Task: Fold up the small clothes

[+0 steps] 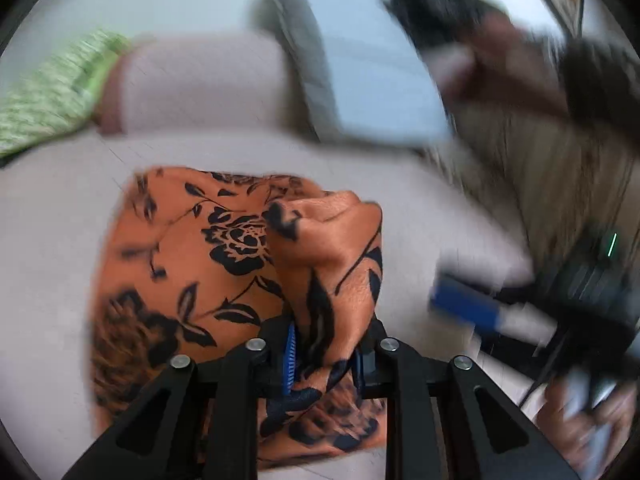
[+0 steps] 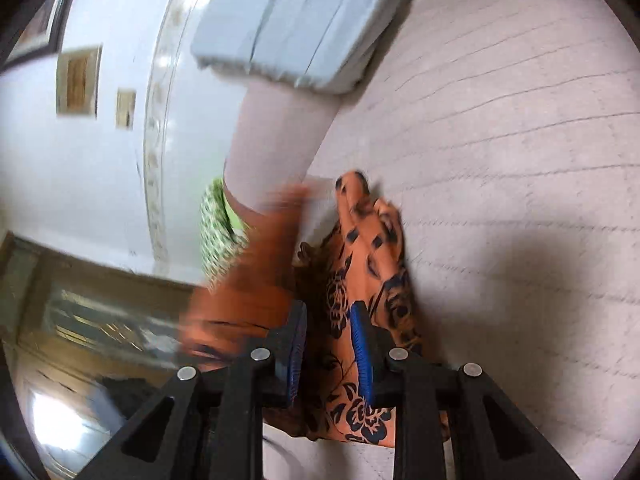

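An orange garment with a black flower print (image 1: 208,256) lies on the pale quilted bed cover (image 1: 52,240). My left gripper (image 1: 326,354) is shut on a bunched fold of it, which rises between the blue pads. In the right wrist view the same garment (image 2: 360,264) hangs between the fingers of my right gripper (image 2: 332,344), whose jaws are closed on the cloth. The right gripper also shows in the left wrist view (image 1: 472,308), blurred, at the right.
A green patterned cloth (image 1: 52,92) lies at the far left beside a pale pillow (image 1: 204,80). A light blue folded cushion (image 2: 296,28) sits at the bed's head. Wooden furniture (image 2: 80,320) stands beyond the bed edge.
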A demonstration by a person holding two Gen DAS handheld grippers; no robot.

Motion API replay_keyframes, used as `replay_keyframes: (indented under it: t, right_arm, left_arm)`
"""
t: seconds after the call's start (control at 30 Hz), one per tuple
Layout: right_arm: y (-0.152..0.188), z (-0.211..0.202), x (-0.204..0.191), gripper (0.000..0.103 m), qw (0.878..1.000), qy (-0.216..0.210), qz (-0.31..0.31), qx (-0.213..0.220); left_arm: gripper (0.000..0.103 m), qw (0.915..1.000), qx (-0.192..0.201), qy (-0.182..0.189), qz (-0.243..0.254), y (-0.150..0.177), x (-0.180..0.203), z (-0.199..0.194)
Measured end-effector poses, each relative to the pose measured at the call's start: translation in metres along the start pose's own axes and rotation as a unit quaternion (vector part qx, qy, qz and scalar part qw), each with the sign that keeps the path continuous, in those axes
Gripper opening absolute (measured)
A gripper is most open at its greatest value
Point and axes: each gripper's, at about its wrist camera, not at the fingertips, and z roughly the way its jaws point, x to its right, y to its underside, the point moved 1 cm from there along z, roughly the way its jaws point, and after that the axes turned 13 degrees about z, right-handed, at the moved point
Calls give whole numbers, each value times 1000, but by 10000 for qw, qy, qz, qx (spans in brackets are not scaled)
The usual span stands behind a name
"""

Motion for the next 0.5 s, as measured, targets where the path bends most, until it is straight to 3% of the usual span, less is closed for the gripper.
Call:
replay_keyframes:
  t: [0.03,0.07,0.1,0.2,0.27,0.4,0.5]
  right_arm:
    - [-6,-3,3,32,9998,-118,167,-55]
    - [-10,-2,4,48,9995,-161,264,-80]
    - [-14,2,3,70,9991,-208,372,-87]
    - [-18,10,0,72,9990,-175,414,-66]
    - [-18,14,-4,72,9993,-126,326,-126]
    - [-6,34,-15,72,9996,27,43,-287]
    - [6,52,-20,72,9981,493,-249,-273]
  left_arm:
    - [34,9995,-292,83,26,6,2,12]
    - [36,9991,-387,168,57,9,2,16]
    - [40,9991,-339,240,103,11,1,13]
    - [56,9956,-53,859,377,12,-9,-12]
    - [61,9919,263,1130,516,15,-22,-36]
    - [65,9929,774,839,342,15,-61,-62]
    - [65,9952,705,648,-201,19,-100,-54]
